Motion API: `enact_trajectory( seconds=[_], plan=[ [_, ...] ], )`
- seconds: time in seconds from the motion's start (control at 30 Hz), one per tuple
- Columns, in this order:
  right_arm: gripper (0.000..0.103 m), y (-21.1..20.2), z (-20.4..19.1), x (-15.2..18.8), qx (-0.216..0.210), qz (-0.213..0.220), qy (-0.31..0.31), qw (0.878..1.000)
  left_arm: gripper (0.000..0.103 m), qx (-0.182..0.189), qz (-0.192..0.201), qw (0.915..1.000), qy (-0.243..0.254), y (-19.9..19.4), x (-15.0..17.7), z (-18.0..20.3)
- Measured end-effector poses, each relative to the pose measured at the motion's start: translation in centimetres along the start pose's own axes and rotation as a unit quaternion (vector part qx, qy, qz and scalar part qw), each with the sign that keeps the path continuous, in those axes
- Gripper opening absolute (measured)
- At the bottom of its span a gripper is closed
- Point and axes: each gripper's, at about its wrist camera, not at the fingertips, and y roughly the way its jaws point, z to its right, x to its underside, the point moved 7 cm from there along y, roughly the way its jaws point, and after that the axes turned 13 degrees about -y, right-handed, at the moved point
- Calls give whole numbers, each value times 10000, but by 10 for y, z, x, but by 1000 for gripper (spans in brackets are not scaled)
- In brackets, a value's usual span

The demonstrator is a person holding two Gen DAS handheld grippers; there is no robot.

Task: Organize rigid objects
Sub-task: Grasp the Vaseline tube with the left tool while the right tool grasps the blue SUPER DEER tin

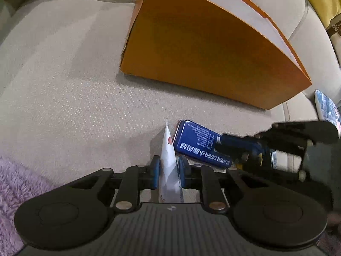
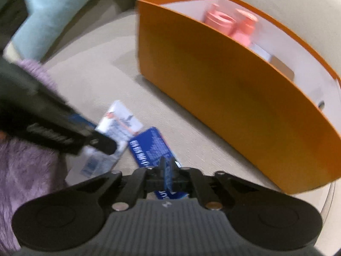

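My left gripper [image 1: 168, 170] is shut on a white carton [image 1: 168, 164], held edge-on just above the beige sofa seat; the carton also shows in the right wrist view [image 2: 115, 132]. My right gripper [image 2: 168, 172] is shut on the edge of a blue "SUPER DEER" tin [image 2: 152, 149], which lies beside the carton [image 1: 198, 143]. The right gripper [image 1: 245, 147] reaches in from the right in the left wrist view. An open orange box [image 2: 223, 89] stands behind, holding two pink bottles [image 2: 232, 26] and other items. The box also shows in the left wrist view [image 1: 202, 49].
A purple fluffy blanket [image 2: 25, 170] lies at the left, also in the left wrist view [image 1: 12, 192]. A pale blue cushion [image 2: 55, 8] leans at the back left. A printed packet [image 1: 326, 106] sits at the far right. The sofa backrest [image 1: 298, 0] rises behind the box.
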Motion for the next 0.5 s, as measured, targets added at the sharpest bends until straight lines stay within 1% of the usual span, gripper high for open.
enact_trajectory(
  seconds=[0.07,0.1,0.17,0.23,0.3,0.33,0.37,0.5],
  plan=[
    [33,1,-15,0,62,-60,-353,9993,20,-8,-32,10000,14,2,-1,2],
    [36,1,-18,3,116,-105,-479,9987,20,-21,-46,10000,16,3,-2,3],
    [37,5,-28,9,250,-232,-715,9969,20,-49,-59,10000,40,4,-2,5],
    [40,7,-32,13,523,-280,-1060,9926,20,-57,-72,9999,51,5,-3,7],
    [45,10,-43,15,745,-358,-1378,9870,20,-46,-83,9999,58,7,-4,8],
    [50,12,-46,16,811,-382,-1485,9848,20,-44,-85,9999,49,7,-4,8],
    [50,15,-49,17,949,-376,-1658,9809,20,-40,-88,9999,50,8,-5,8],
    [48,19,-60,20,1171,-308,-2037,9715,20,-12,-98,9999,47,9,-5,4]
  ],
)
